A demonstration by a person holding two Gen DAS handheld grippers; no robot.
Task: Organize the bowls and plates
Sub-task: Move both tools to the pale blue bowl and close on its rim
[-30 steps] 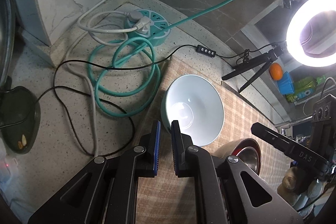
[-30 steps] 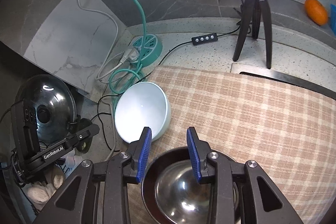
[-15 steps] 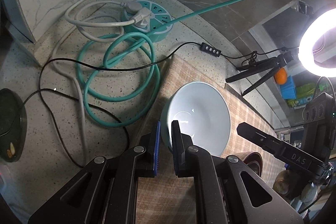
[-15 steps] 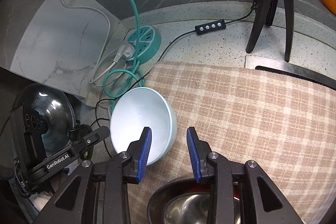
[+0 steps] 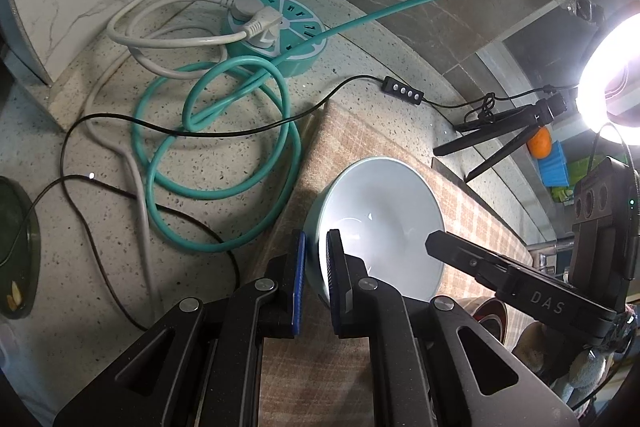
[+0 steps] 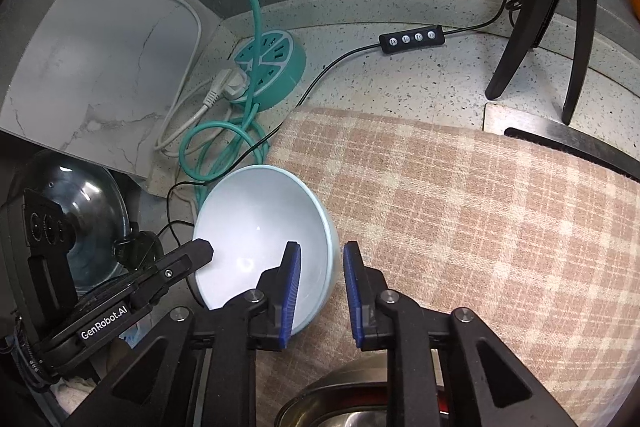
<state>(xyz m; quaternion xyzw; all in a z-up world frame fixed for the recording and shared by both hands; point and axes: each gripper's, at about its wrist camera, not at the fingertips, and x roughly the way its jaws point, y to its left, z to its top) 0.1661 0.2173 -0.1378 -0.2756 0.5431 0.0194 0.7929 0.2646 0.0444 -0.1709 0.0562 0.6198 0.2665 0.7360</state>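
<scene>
The left tool (image 5: 316,267) pinched the pale bowl's (image 5: 384,215) near rim at lower centre, while the spread right tool (image 6: 318,291) straddled its opposite wall.

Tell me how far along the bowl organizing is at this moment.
Nothing looks stacked yet. In hand: the left tool is clamped on the rim of the light blue bowl, and the right tool is open, straddling the opposite rim. Left to do: the metal bowl sits separately on the checked cloth; no plates are in view.
</scene>
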